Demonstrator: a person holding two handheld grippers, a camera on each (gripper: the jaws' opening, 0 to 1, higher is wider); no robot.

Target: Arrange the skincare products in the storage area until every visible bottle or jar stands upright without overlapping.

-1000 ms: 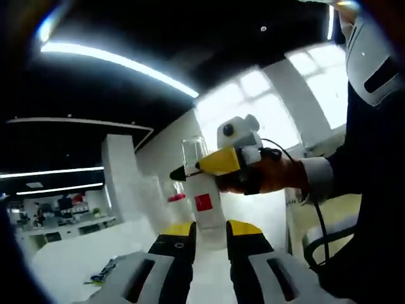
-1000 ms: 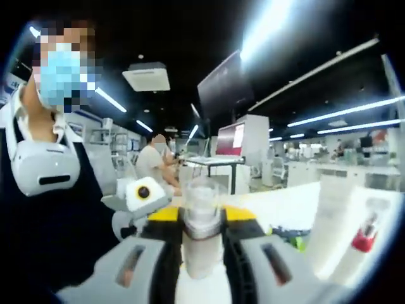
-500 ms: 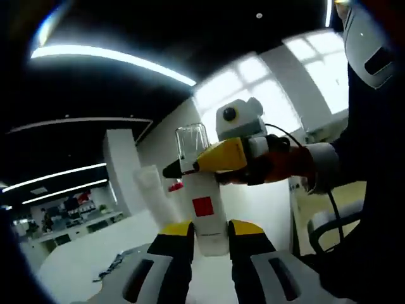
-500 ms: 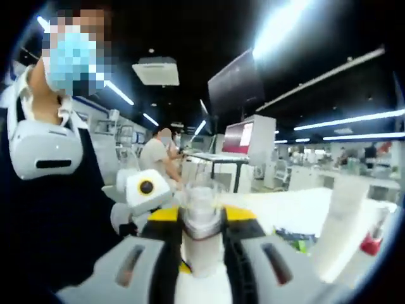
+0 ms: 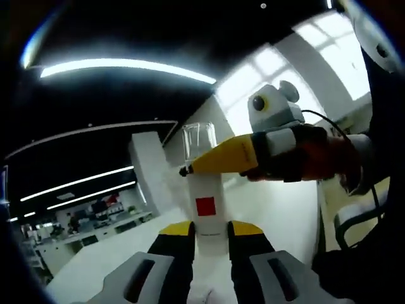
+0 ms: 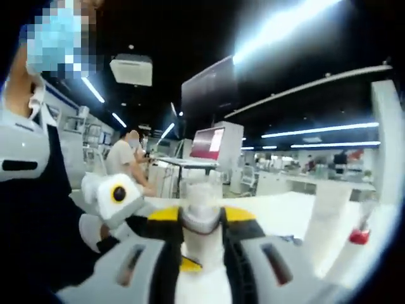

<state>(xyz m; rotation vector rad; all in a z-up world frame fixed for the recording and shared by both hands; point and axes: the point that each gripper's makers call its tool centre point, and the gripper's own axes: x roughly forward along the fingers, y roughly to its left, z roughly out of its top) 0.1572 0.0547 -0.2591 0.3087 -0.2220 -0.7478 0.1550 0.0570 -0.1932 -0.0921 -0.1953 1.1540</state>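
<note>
A tall white plastic bottle with a clear cylindrical cap and a small red square label (image 5: 204, 199) is held upright in the air between both grippers, above a white tabletop (image 5: 101, 269). In the left gripper view, its smooth matte lower body is clamped between the yellow-and-black pads of the left gripper (image 5: 205, 235), whose grey moulded jaws are closed against the bottle's sides. The right gripper (image 5: 190, 170), with yellow tapering jaws and black tips, is seen reaching in from the right at the bottle's shoulder, just under the transparent cap; it is carried by a hand in an orange glove (image 5: 316, 161) with a black strap. In the right gripper view, the same bottle (image 6: 201, 218) is seen from the other side, its clear cap and silvery neck collar pinched between the closed jaws of the right gripper (image 6: 201, 221), while the left gripper (image 6: 183, 263) shows below as a yellow patch against the bottle's white body. At the right of that view, a tall white squeeze tube (image 6: 326, 221) is seen standing upright on the tabletop (image 6: 285, 218), with a small red-capped item (image 6: 359, 235) just beside it; its shape cannot be made out. A person in a dark top with a white collar (image 6: 28, 209) is seen at the left.
</note>
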